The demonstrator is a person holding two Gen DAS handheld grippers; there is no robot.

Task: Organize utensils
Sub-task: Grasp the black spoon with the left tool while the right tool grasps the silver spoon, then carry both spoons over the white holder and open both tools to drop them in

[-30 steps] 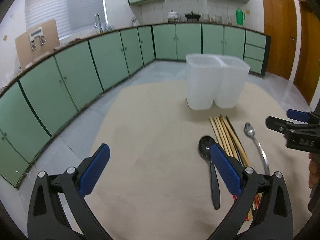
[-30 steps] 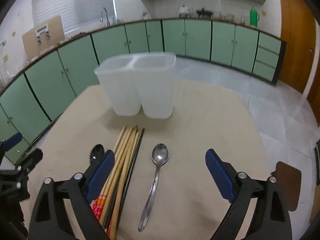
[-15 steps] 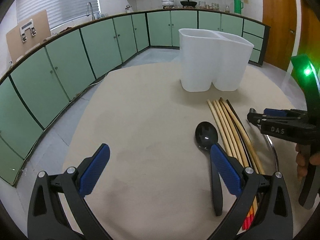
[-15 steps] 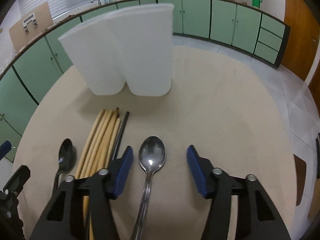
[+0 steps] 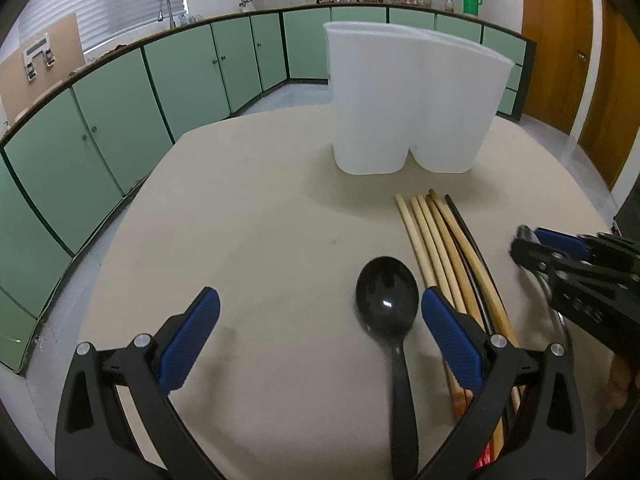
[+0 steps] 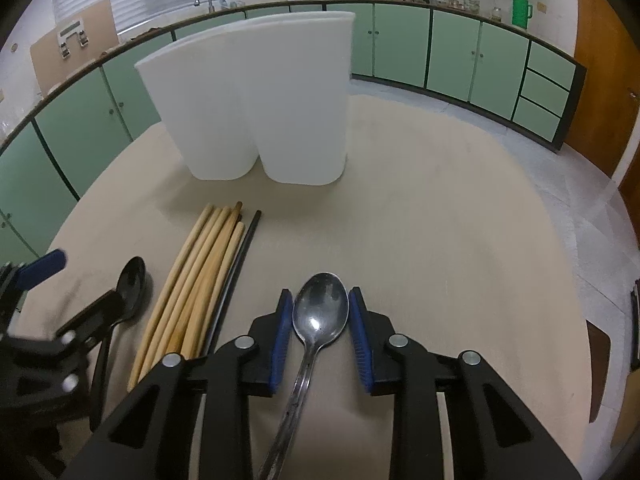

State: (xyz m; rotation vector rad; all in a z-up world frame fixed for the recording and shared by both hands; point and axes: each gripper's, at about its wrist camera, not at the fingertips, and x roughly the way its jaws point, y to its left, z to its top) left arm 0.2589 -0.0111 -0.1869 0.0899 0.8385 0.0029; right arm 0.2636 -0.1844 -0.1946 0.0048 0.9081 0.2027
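A white two-compartment holder (image 5: pixel 408 100) (image 6: pixel 260 100) stands at the far side of the beige table (image 5: pixel 260 240). Several wooden chopsticks and one black one (image 5: pixel 444 248) (image 6: pixel 200 276) lie in front of it. A black plastic spoon (image 5: pixel 386 300) (image 6: pixel 130 288) lies left of them, between the fingers of my open left gripper (image 5: pixel 320 332). A metal spoon (image 6: pixel 320 312) lies right of the chopsticks. My right gripper (image 6: pixel 320 340) has narrowed around its bowl and neck, pads at either side, touching or nearly so. The right gripper also shows in the left wrist view (image 5: pixel 576 276).
The table edge curves close on the left and right. Green kitchen cabinets (image 5: pixel 120 112) ring the room, with a sink tap, pots and a green flask (image 6: pixel 522 8) on the counter. A wooden door (image 5: pixel 560 40) is at the right.
Both grippers moved forward and down toward the table. The right gripper's jaws closed from wide open to narrow around the metal spoon. The left gripper stayed open.
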